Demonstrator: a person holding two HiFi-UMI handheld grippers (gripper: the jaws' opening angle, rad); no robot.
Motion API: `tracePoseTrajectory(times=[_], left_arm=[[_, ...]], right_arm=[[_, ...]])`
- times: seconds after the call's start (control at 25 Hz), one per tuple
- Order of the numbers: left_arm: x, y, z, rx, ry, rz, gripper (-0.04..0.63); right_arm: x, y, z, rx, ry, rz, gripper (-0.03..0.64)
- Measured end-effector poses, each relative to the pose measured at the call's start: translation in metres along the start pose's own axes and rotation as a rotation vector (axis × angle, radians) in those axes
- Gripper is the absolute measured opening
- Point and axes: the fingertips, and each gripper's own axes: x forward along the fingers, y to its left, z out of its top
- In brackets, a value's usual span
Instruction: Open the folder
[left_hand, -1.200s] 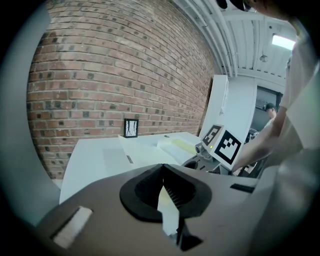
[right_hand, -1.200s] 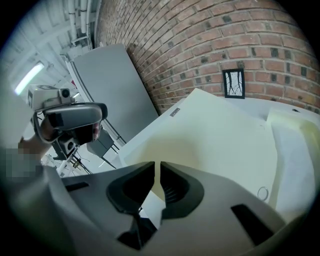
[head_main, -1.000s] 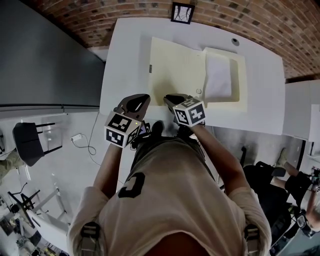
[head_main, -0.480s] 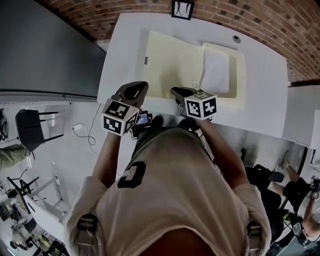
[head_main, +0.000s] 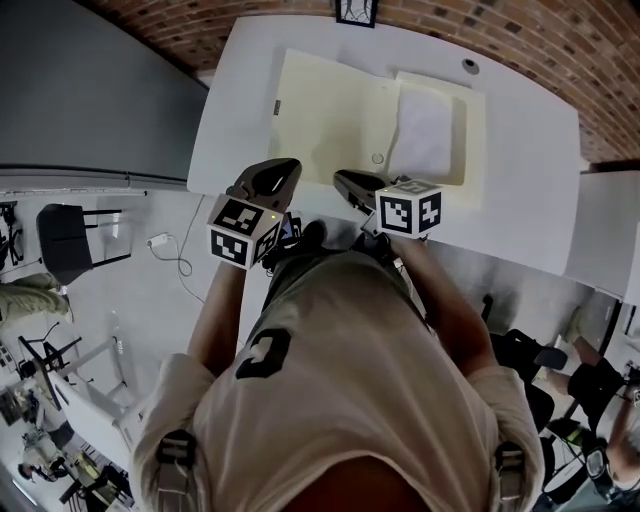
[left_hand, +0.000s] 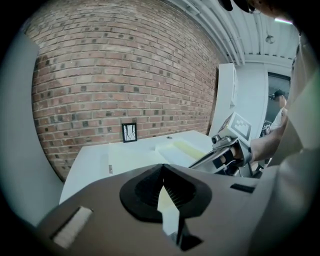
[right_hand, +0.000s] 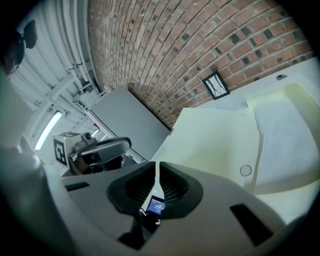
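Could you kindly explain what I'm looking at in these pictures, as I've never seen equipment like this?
A person at a white table holds a two-jaw hand tool in each hand. One picture comes from a camera on their head, looking down. The other two come from cameras riding on the tools. A cream folder lies open on the table with a sheet of paper inside. The left gripper is shut and empty; the right gripper has its jaws closing on nothing.
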Motion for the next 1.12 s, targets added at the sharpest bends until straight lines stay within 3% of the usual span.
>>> tracePoseTrajectory(times=[0.36, 0.48, 0.6, 1.12], left_arm=[[0.010, -0.039, 0.008, 0.002, 0.010, 0.000, 0.003], [-0.001, -0.031, 0.001, -0.011, 0.013, 0.024, 0.003], [-0.011, -0.023, -0.009, -0.029, 0.009, 0.035, 0.003], [-0.068, 0.022, -0.032, -0.027, -0.087, -0.023, 0.003]], right_arm=[[-0.033, -0.008, -0.003, 0.078, -0.037, 0.076, 0.023], [-0.039, -0.014, 0.000, 0.045, -0.034, 0.030, 0.022], [-0.039, -0.004, -0.001, 0.073, -0.053, 0.053, 0.022], [0.004, 0.064, -0.029, 0.024, -0.050, -0.002, 0.023]])
